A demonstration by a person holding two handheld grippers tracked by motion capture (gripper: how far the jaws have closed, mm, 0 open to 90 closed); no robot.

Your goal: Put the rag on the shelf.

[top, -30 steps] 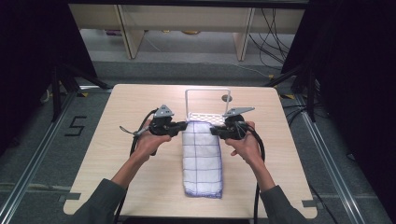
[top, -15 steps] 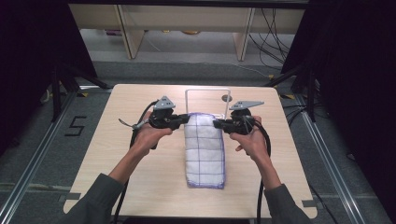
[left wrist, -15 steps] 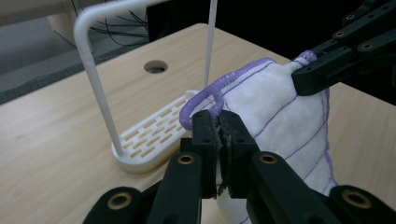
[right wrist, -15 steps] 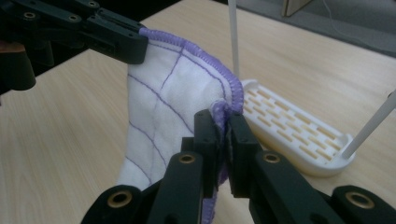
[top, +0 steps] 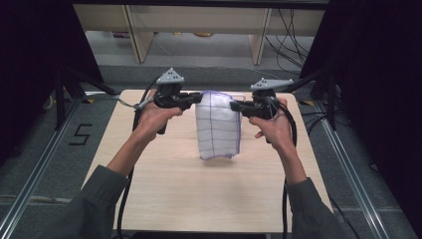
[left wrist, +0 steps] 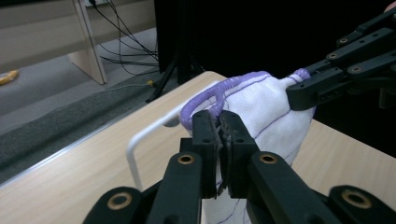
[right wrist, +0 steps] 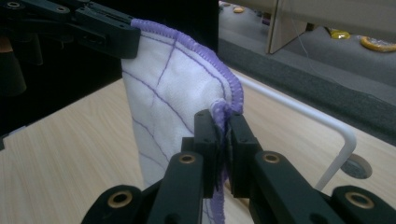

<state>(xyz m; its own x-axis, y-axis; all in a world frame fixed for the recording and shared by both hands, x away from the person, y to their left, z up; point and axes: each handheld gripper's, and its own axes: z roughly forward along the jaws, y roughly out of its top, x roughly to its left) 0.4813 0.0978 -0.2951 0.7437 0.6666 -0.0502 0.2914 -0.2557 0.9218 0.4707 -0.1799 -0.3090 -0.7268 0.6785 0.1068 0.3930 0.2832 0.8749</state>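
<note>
Holding the cloth [top: 217, 127] aloft at frame centre, left gripper [top: 195, 99] and right gripper [top: 235, 105] pinch its top corners; next, probably draping over the rack [right wrist: 327, 123].

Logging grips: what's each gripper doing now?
Left gripper: shut on the cloth, top corner.
Right gripper: shut on the cloth's other top corner.

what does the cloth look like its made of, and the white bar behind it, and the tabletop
Cloth: soft woven fabric, probably cotton; it hangs limp, with a nubby white surface, thin purple grid lines and a stitched purple hem.
White bar: likely metal rod with a smooth white coating; thin, rigid, bent in a clean curve.
Tabletop: pale wood or wood-look laminate, matte; faint grain shows, but the pictures can't settle which.
</note>
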